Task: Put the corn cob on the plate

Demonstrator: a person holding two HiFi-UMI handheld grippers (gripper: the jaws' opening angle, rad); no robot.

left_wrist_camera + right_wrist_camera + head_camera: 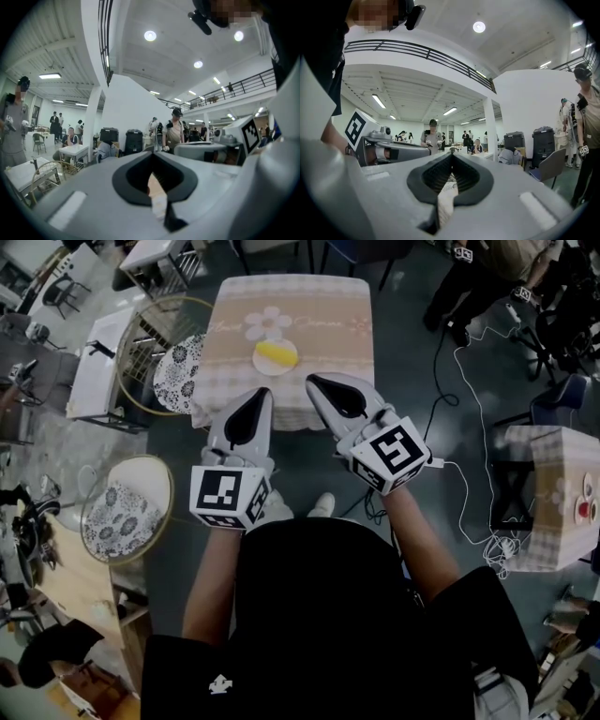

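In the head view a yellow corn cob [276, 352] lies on a small white plate [262, 366] on the table [328, 324] with a checked cloth. Both grippers are held level in front of the table's near edge, pointing at it and apart from the plate. My left gripper [266, 393] is shut with nothing in it, and its tips [151, 155] meet in its own view. My right gripper [312, 382] is shut and empty too, with its jaws closed at the tip [451, 157]. Neither gripper view shows the cob or the plate.
A round wicker chair with a floral cushion [178, 371] stands left of the table, another chair [127, 509] nearer at the left. A white side table [98, 371] is further left. Cables [459, 427] run over the floor on the right, near a second clothed table [553, 498]. People stand about the hall [176, 131].
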